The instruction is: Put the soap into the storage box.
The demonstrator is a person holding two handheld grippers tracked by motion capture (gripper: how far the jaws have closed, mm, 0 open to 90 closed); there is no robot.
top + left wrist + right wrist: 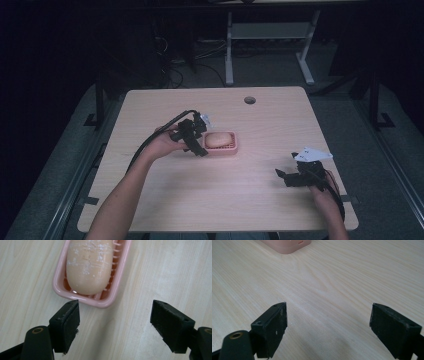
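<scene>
soap (88, 265) in dish (58, 282): hard, slick, light, grip across sides | left gripper (115, 325) fingers spread wide at dish end | right gripper (329, 330) fingers spread, over bare surface (337, 277)

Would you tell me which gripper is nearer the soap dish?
Left. The left gripper is beside the soap dish; the right gripper is farther away.

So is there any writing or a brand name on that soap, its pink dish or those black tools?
None can be read: the soap carries only white scuffs and scratches, and the pink dish, left tool, right tool and table show no lettering.
</scene>
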